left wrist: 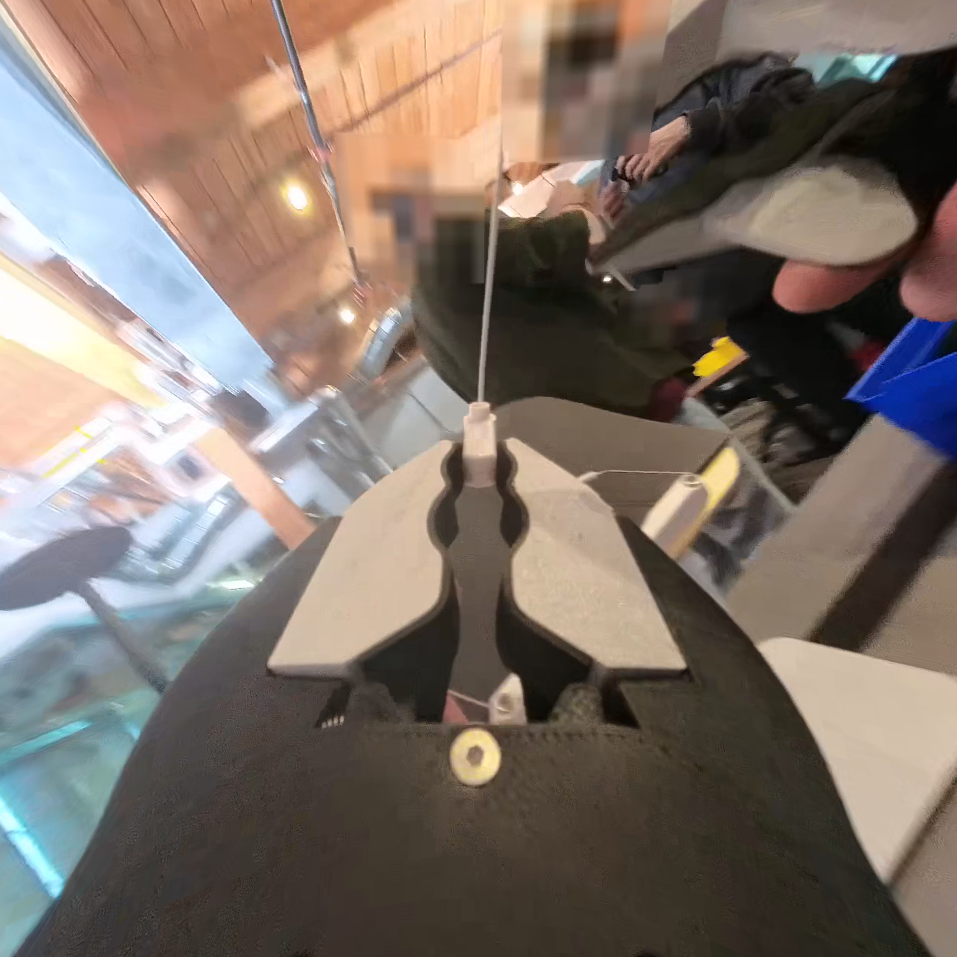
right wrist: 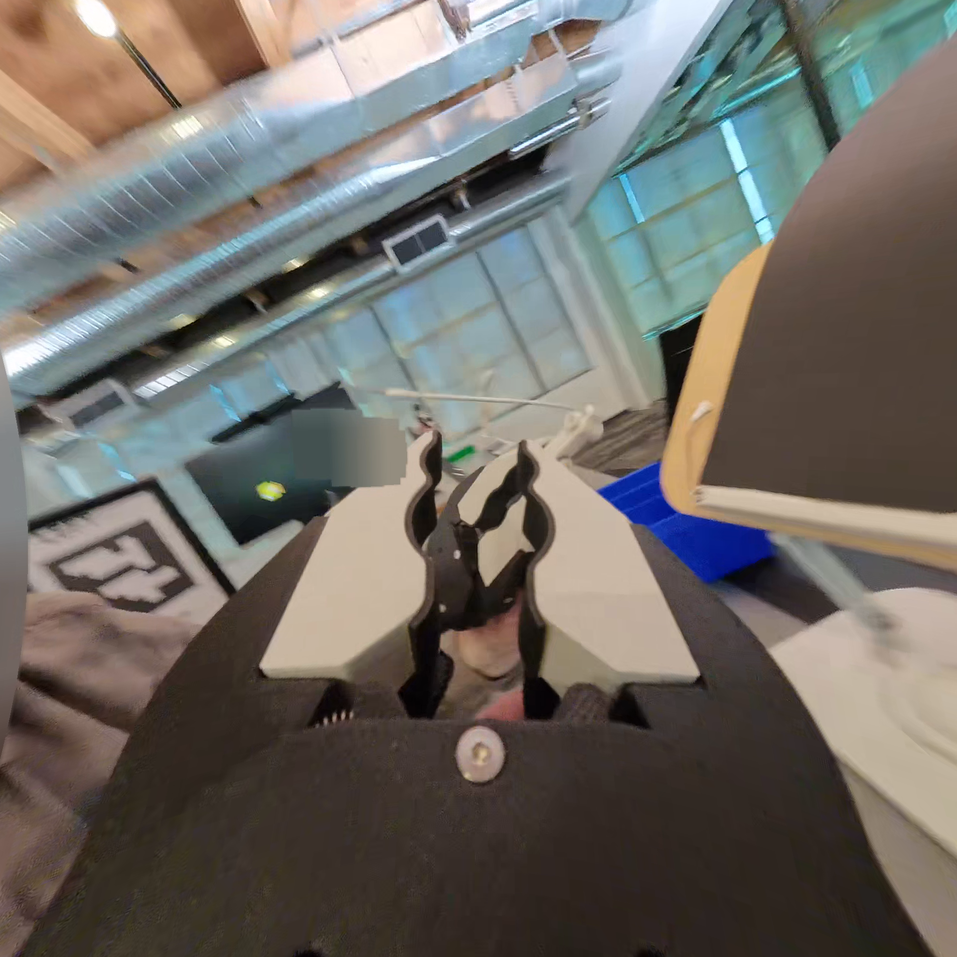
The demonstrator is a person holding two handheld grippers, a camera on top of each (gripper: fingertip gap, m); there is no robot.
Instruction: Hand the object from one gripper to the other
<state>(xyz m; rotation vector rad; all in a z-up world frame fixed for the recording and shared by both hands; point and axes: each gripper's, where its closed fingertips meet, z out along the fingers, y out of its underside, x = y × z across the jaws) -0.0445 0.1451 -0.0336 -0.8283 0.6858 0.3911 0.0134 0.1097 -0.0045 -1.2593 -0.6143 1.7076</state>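
In the left wrist view my left gripper is shut on the small white plastic hub of a thin white rod. The rod sticks straight out past the fingertips. The right gripper shows blurred at the upper right, held by a hand, apart from the rod. In the right wrist view my right gripper is open and empty. The left gripper shows through the gap between its fingers. The thin white rod lies across the view just beyond the fingertips, not touching them.
A blue bin stands to the right. A white box with a thin cord lies on a dark tabletop. A dark board with a wooden edge looms at the right, a white round object below it.
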